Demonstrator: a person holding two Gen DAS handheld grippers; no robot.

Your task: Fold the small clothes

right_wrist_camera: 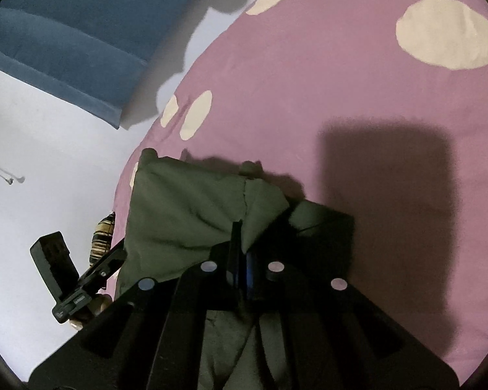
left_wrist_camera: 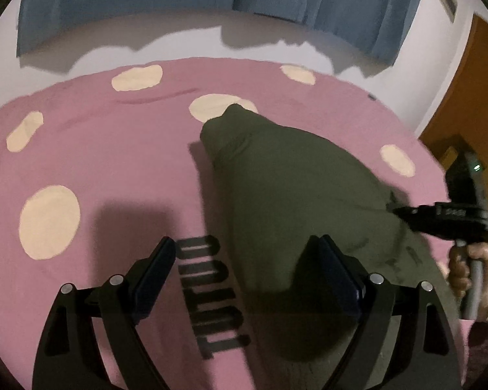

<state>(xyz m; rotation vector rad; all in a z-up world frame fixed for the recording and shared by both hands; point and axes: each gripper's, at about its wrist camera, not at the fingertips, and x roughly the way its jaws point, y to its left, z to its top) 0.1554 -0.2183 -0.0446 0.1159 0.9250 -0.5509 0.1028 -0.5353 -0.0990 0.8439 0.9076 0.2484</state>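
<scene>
Looks like mid-fold: the right gripper (right_wrist_camera: pixel 240 237) is clenched on an edge of the olive garment (left_wrist_camera: pixel 296 195) lying on the pink spotted bedspread (left_wrist_camera: pixel 114 162), around 2 o'clock from the wide-open, empty left gripper (left_wrist_camera: pixel 244 260), which probably needs to grab the near edge next.

garment (left_wrist_camera: pixel 292 188): 1; tongs: 2; pink spotted sheet (left_wrist_camera: pixel 120 162): 1; blue curtain (left_wrist_camera: pixel 146 6): 1

Right tool (right_wrist_camera: pixel 239 227) tips buried in the olive garment (right_wrist_camera: pixel 185 208), can't see the pinch point from my end. Garment's near end runs off the bottom edge. Lettering on the bedspread (left_wrist_camera: pixel 114 162) half covered, unreadable. Left-wrist view smeared at right.
</scene>
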